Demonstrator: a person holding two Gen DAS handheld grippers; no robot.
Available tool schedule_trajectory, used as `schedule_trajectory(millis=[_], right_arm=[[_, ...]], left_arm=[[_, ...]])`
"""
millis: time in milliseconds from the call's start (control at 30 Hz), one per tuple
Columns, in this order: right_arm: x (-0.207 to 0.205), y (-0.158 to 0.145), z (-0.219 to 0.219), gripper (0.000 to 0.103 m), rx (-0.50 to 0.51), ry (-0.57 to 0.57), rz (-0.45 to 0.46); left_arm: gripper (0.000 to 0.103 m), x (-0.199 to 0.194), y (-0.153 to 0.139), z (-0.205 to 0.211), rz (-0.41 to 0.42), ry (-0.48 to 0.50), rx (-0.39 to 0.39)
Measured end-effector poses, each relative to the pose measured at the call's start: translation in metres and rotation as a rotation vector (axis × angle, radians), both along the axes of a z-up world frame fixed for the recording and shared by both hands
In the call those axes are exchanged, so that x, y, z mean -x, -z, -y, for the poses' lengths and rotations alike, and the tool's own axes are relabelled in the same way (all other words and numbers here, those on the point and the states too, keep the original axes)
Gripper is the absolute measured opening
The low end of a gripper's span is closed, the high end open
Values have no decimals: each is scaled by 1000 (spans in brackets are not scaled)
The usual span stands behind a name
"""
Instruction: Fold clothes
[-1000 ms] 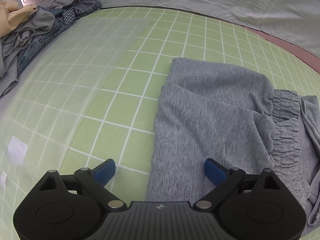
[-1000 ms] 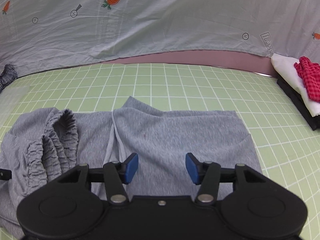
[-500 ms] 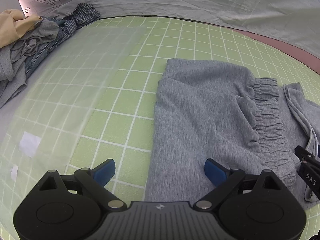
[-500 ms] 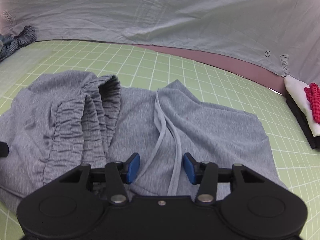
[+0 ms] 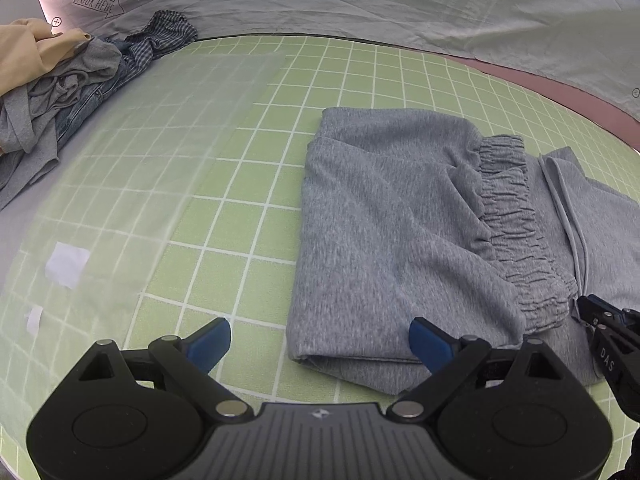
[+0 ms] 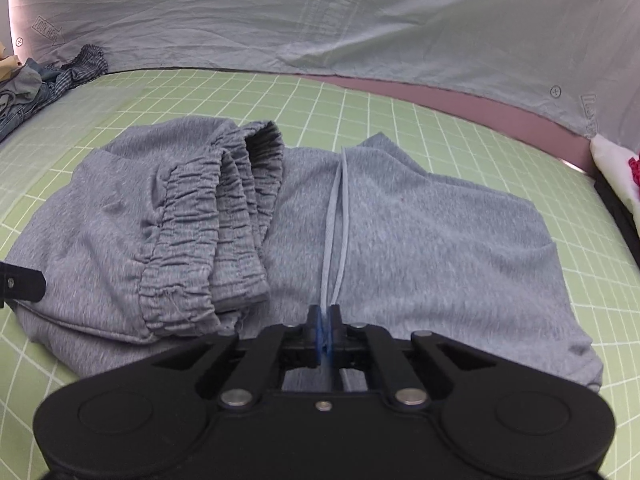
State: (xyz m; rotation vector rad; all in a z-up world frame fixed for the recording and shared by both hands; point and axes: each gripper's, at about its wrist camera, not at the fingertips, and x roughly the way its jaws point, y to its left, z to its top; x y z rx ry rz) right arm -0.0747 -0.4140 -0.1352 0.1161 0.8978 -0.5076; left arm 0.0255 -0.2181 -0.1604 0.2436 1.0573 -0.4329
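Observation:
Grey sweatpants (image 5: 392, 216) (image 6: 420, 240) lie folded on the green grid mat, the ribbed elastic waistband (image 6: 224, 220) bunched on top. A pale drawstring (image 6: 334, 216) runs down the cloth into my right gripper (image 6: 325, 326), which is shut on it near the pants' near edge. My left gripper (image 5: 320, 340) stands open at the pants' near left corner, its right blue pad over the fabric and its left pad over bare mat. The right gripper's tip (image 5: 600, 320) shows at the right edge of the left wrist view.
A heap of unfolded clothes (image 5: 60, 84) lies at the far left of the mat (image 5: 240, 240). A folded stack with red check cloth (image 6: 624, 176) sits at the right edge. A printed sheet (image 6: 360, 20) hangs behind. White paper scraps (image 5: 66, 264) lie on the left.
My right gripper has closed on the drawstring and pulled it taut. My left gripper stays open and has drawn back slightly, showing more of the pants.

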Motion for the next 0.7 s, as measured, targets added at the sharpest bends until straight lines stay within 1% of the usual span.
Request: schedule_trajectory(millis=[67, 133, 200, 300, 367, 433, 467, 533, 600, 700], right_arm=[[1, -2, 2, 8, -21, 15, 13], [3, -5, 4, 17, -33, 26, 31], [4, -7, 5, 18, -42, 30, 39], [7, -9, 7, 22, -66, 36, 47], [11, -12, 11, 31, -110, 55, 69], [16, -18, 17, 45, -169, 72, 111], [19, -23, 19, 48, -189, 77, 136], [25, -32, 23, 68, -229, 88, 186], [31, -41, 27, 77, -226, 109, 216], [42, -50, 35, 81, -225, 147, 242]], left_arm=[[96, 4, -2, -2, 6, 7, 0], [96, 6, -2, -3, 6, 5, 0], [96, 6, -2, -3, 3, 2, 1], [96, 6, -3, -2, 4, 3, 4], [96, 7, -4, -1, 8, 8, 6], [96, 6, -4, 0, 8, 9, 8], [96, 5, -4, 0, 8, 6, 9], [96, 2, -4, -2, 5, -14, 14], [96, -3, -3, -4, 0, -39, 22], [96, -10, -2, -7, -12, -72, 43]])
